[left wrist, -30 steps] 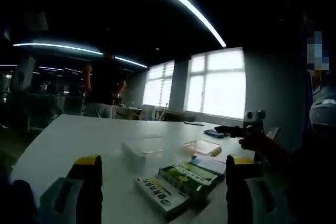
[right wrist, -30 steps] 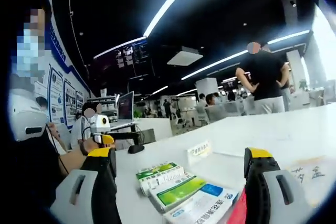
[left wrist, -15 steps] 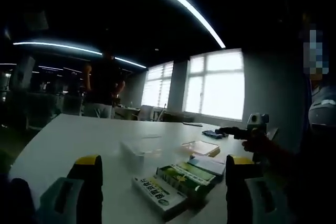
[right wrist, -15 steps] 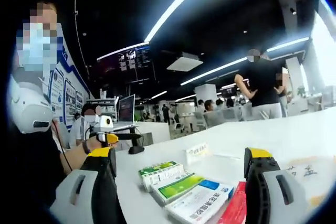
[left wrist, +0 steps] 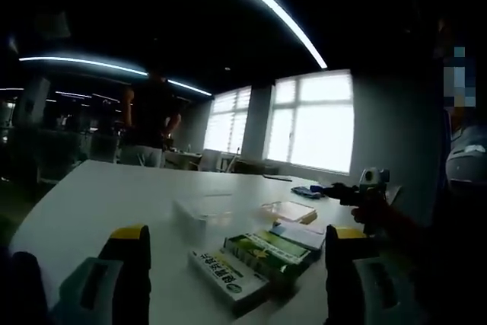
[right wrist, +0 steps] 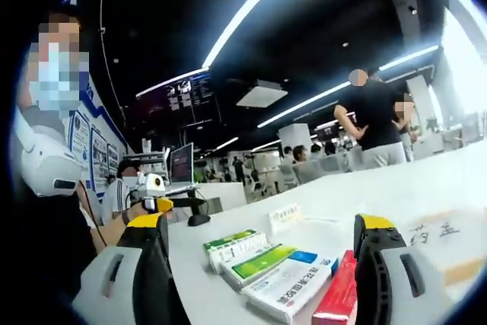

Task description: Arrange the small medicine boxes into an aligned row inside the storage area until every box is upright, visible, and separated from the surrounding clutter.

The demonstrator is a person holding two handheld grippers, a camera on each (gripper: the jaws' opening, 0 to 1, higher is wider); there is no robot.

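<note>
On the white surface [left wrist: 114,195], the medicine boxes are lying flat in a loose cluster between the two tongs. Left tongs [left wrist: 236,264] are hovering low over the near edge with jaws standing wide apart, gripping nothing. Ahead of them, a white-and-green box [left wrist: 228,279] is lying nearest, a green box [left wrist: 266,250] just beyond it, and a white-and-blue box [left wrist: 300,234] farther right. A clear plastic tray [left wrist: 202,211] is sitting farther back. Right tongs [right wrist: 262,264] are likewise standing wide open and empty. Between their jaws, a green-topped box [right wrist: 236,247], a green-and-blue box [right wrist: 266,262], a larger white box [right wrist: 293,288] and a red box [right wrist: 338,298] are lying side by side, touching or nearly so. A person in dark clothes [right wrist: 377,127] is standing at the far side.
</note>
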